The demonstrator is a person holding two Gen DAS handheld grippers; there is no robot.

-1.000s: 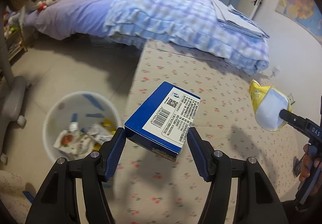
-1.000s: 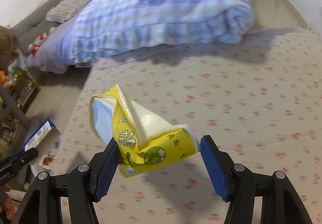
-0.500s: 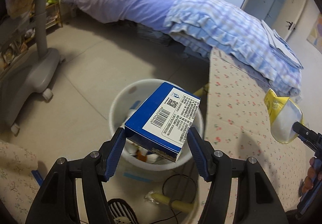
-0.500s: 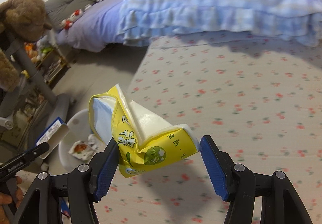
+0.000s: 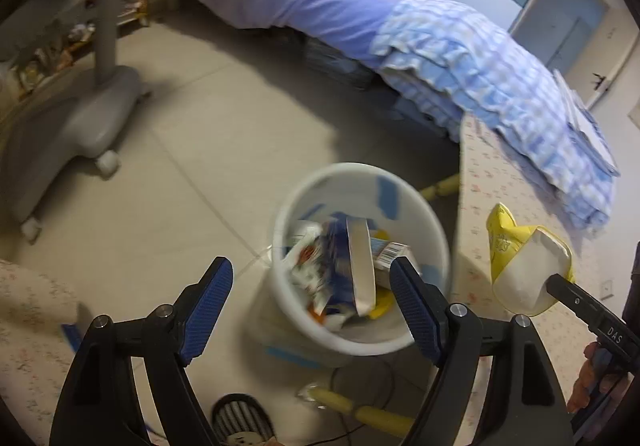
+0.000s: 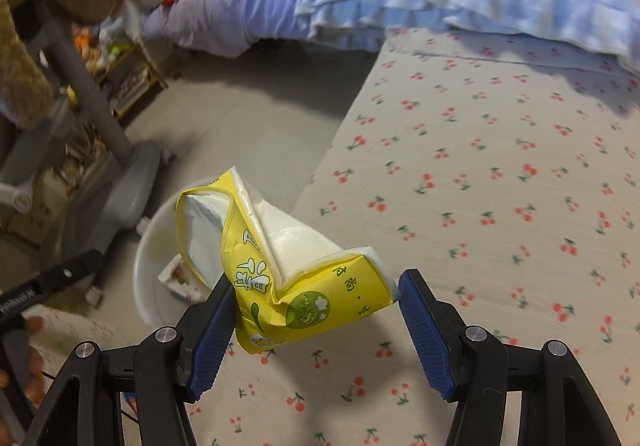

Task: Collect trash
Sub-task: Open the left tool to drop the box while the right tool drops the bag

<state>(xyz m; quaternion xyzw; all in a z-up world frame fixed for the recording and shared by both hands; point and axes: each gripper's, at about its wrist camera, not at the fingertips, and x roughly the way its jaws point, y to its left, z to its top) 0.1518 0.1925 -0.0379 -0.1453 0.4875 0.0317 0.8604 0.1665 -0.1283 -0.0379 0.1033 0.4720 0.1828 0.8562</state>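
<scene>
My left gripper [image 5: 310, 304] is open and empty, just above the white trash bin [image 5: 434, 234] on the floor. The blue box [image 5: 352, 266] lies blurred inside the bin on other wrappers. My right gripper [image 6: 316, 320] is shut on a yellow tissue pack [image 6: 288, 266], held above the cherry-print mattress edge; the pack also shows in the left wrist view [image 5: 524, 270]. The bin shows in the right wrist view [image 6: 154, 242], behind and left of the pack.
The cherry-print mattress [image 6: 500, 185] lies right of the bin. A bed with blue checked quilt [image 5: 472, 57] stands behind. A grey wheeled stand [image 5: 80, 117] is on the floor at left. A cable and yellow tubes [image 5: 360, 410] lie by the bin.
My left gripper has opened and let go of the blue box, which has dropped into the bin. The right gripper has moved left toward the bin with the tissue pack.
</scene>
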